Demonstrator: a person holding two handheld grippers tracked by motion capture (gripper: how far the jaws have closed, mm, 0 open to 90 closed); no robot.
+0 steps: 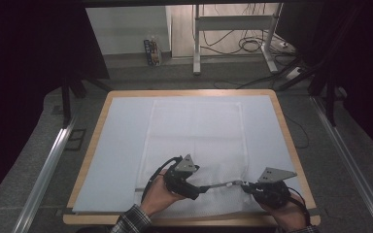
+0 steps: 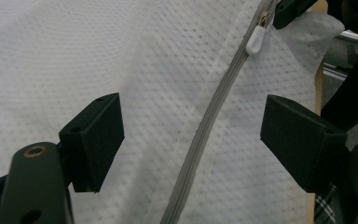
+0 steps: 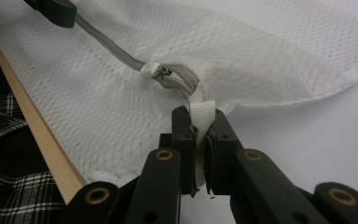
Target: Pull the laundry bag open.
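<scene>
White loop (image 3: 202, 114) pinched in right gripper (image 3: 200, 122) view – left gripper (image 2: 191, 135) view, zipper (image 2: 205, 126)

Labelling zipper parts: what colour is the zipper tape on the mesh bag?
Grey zipper tape, set against the white mesh laundry bag; clearest in the left gripper view.

Both hand-held grippers, left (image 1: 201, 189) & right (image 1: 245, 187): matte black w/ blocky rectangular pads (image 2: 95, 140), brass-coloured pivot screws on the linkage arms, grey three-cornered top plates w/ small holes, black cables trailing back. Sleeves (image 1: 133, 221): black-and-white plaid flannel.
</scene>
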